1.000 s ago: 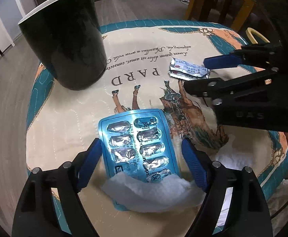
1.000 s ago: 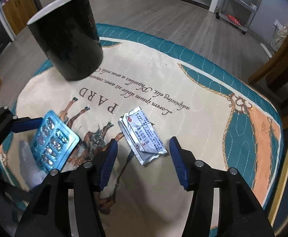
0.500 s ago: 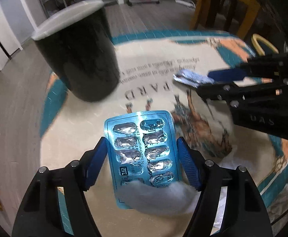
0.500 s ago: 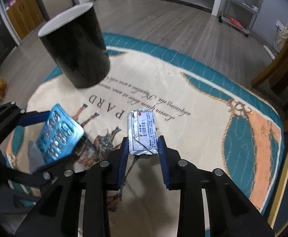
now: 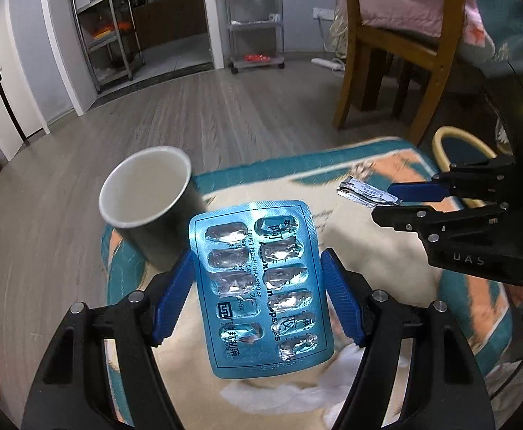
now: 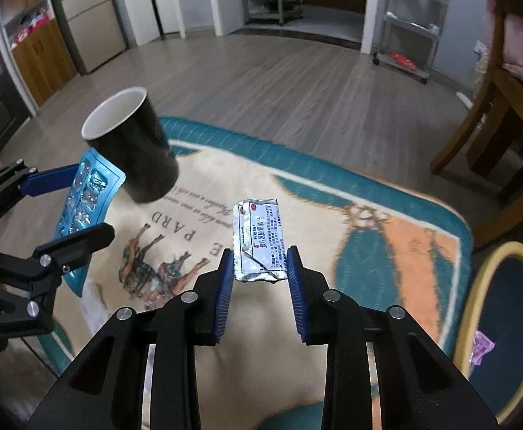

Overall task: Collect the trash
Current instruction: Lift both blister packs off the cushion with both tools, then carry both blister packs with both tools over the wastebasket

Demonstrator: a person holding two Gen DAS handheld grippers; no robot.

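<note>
My left gripper [image 5: 257,279] is shut on a blue blister pack [image 5: 257,283] with emptied foil pockets, held up off the rug. In the right wrist view the same blister pack [image 6: 85,208] hangs at the left in the left gripper [image 6: 78,208]. My right gripper [image 6: 259,265] is shut on a silver medicine sachet [image 6: 259,236] with printed text, also lifted clear. From the left wrist view the sachet [image 5: 365,191] sticks out of the right gripper [image 5: 390,200] at the right. A black paper cup [image 5: 146,208] with a white inside stands open on the rug, behind both grippers.
A cream and teal rug [image 6: 351,222] with a horse print lies below. White tissue [image 5: 279,390] rests on it under the left gripper. A wooden chair [image 5: 397,46] stands beyond the rug, a round yellow-rimmed seat [image 6: 505,315] at the right, a purple wrapper [image 6: 481,349] near it.
Both grippers closed on their items and rose: the blister pack and the sachet left the rug. The views tilted up, so the cup's white inside now shows.
</note>
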